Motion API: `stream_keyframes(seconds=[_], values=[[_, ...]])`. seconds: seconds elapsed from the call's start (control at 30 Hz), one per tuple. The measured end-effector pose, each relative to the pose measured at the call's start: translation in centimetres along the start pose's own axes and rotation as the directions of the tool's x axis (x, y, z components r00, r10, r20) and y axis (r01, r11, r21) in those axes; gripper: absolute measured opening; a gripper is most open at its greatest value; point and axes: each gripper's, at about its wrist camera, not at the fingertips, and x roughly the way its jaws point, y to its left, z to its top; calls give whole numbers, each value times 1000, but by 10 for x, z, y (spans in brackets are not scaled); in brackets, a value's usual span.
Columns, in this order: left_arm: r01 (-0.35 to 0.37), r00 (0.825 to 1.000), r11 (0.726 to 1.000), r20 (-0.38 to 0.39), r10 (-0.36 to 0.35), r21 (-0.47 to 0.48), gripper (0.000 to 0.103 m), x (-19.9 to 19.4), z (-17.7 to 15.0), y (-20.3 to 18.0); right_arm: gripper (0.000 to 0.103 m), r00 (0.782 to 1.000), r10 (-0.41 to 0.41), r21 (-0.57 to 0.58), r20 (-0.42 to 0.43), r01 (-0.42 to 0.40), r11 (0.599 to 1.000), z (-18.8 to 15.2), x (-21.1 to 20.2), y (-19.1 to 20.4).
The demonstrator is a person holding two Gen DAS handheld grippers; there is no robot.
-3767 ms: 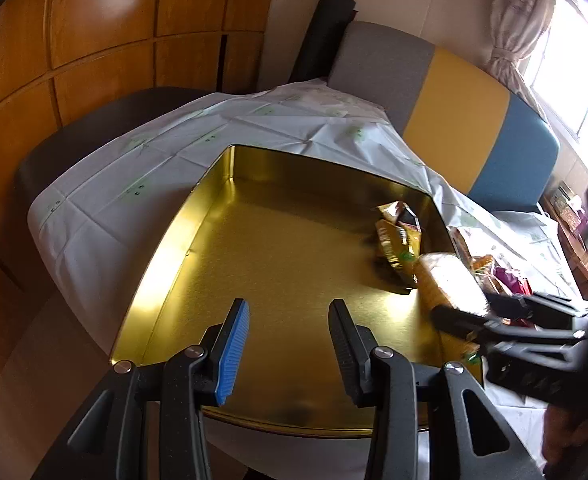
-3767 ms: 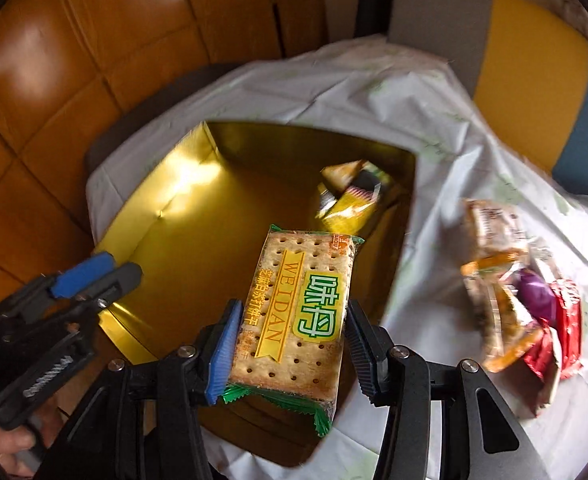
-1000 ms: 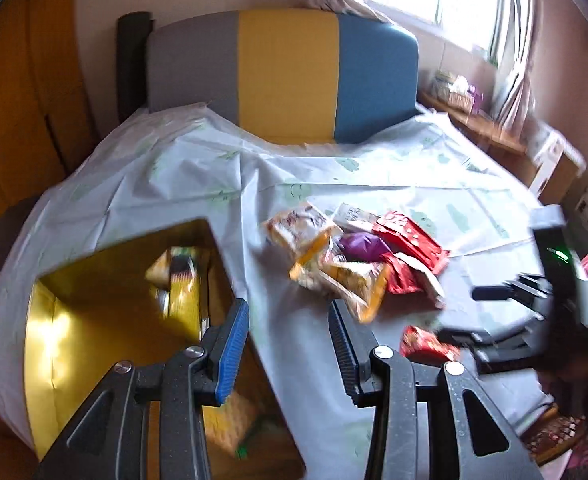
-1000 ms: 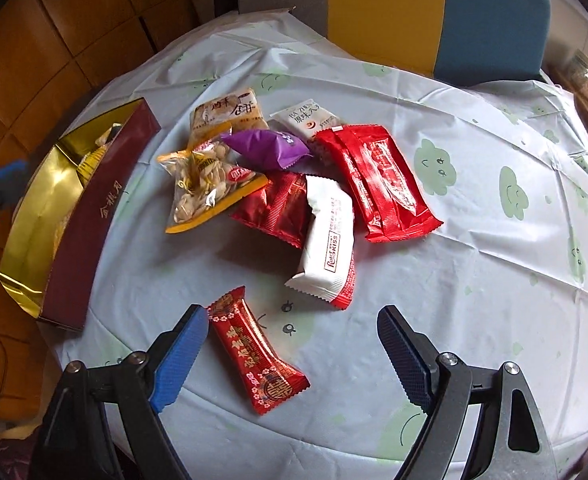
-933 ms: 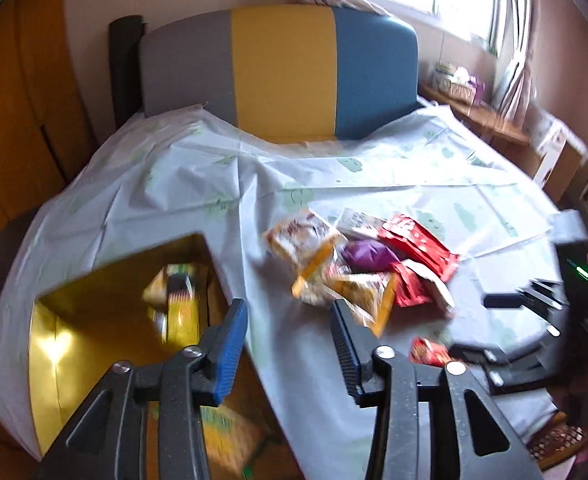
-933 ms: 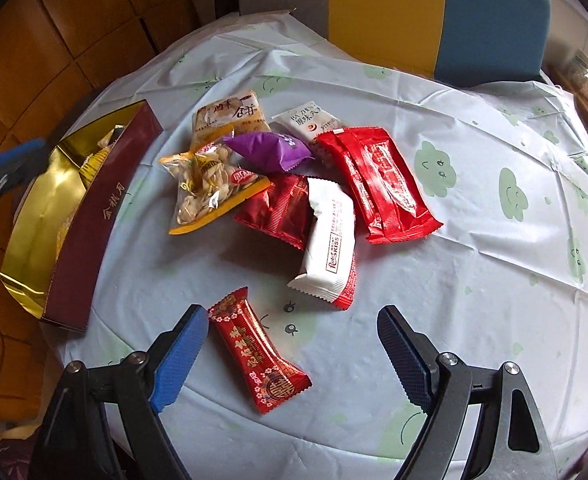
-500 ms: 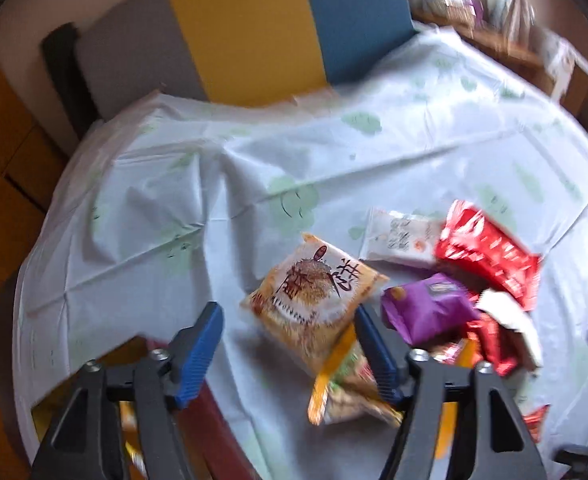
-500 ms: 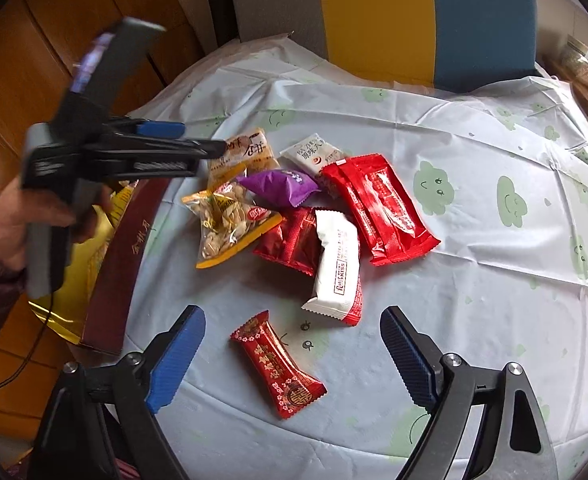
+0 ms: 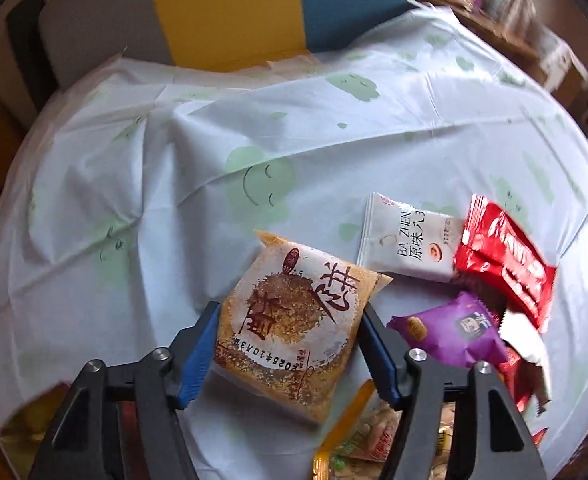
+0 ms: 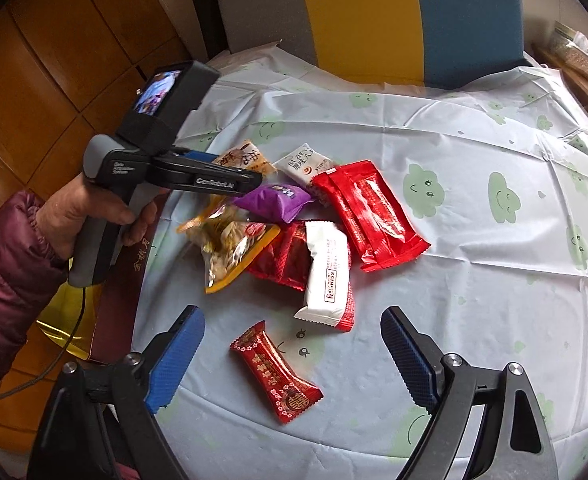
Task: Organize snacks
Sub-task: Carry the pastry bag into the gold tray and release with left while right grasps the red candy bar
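Straddling the orange pastry packet (image 9: 294,320), the left gripper (image 9: 287,354) has just spread its jaws and stands released; the packet's long axis runs along the fingers. Purple packet (image 9: 450,332), white sachet (image 9: 410,246) crowd its right. Right gripper (image 10: 289,360) gapes, empty, around the red candy (image 10: 275,372).

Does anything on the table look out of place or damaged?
No damage shows. The snacks lie in a loose, overlapping heap on the tablecloth, and one small red packet lies apart from the heap, near the table edge.
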Motion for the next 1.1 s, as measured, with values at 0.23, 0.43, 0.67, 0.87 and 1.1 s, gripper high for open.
stream_keyframes(seconds=[0.23, 0.43, 0.67, 0.87, 1.1], values=[[55, 993, 986, 114, -37, -156, 63, -43, -19, 16, 90, 999, -39, 9, 9, 39, 999, 0, 1, -4], [62, 972, 984, 233, -21, -169, 63, -98, -47, 11, 85, 998, -66, -37, -17, 65, 997, -2, 7, -1], [150, 949, 974, 300, -95, -168, 63, -130, -85, -6, 73, 992, -31, -148, -122, 13, 989, -15, 30, 15], [206, 934, 959, 330, -133, -196, 63, -148, -125, -10, 70, 976, -89, -244, -198, 39, 969, -31, 56, 29], [225, 920, 925, 380, -97, -307, 63, -172, -182, 21, 39, 972, -131, -322, -193, 63, 945, -45, 66, 39]])
